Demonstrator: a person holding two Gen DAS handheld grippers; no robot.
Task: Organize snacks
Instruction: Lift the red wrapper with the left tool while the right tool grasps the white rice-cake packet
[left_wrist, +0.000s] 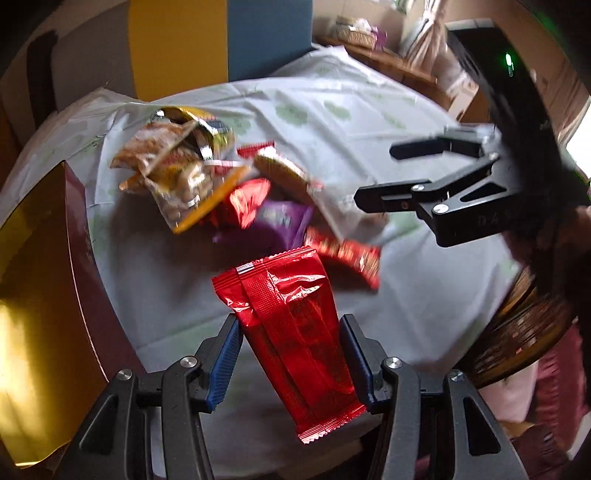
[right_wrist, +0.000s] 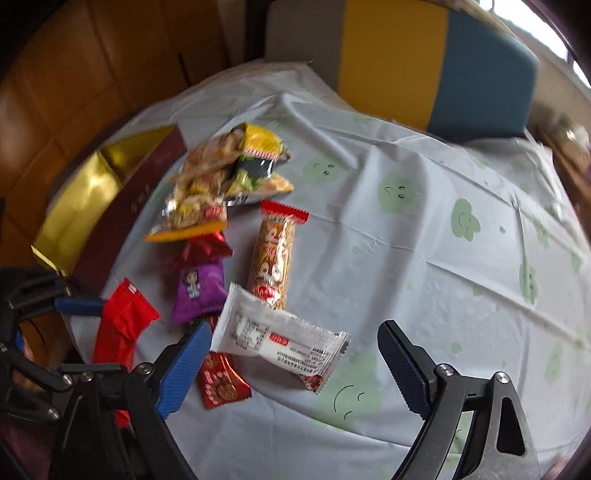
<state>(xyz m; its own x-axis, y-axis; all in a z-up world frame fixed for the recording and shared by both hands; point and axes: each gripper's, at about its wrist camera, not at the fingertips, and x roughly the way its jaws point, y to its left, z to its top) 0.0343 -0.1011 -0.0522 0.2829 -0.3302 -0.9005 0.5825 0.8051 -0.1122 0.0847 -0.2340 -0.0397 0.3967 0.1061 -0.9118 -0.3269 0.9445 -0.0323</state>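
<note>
Pale tablecloth (right_wrist: 424, 258) w/ green smileys, yellow-blue cushion (right_wrist: 424, 59) behind

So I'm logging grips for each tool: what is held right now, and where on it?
The left tool grips the red packet by its long sides, near its lower end. The right tool is open, holding nothing.

free: tablecloth (right_wrist: 424, 236) right of snack pile (right_wrist: 221, 206) | blocked: gold-lined box (right_wrist: 110, 192) at left edge
</note>
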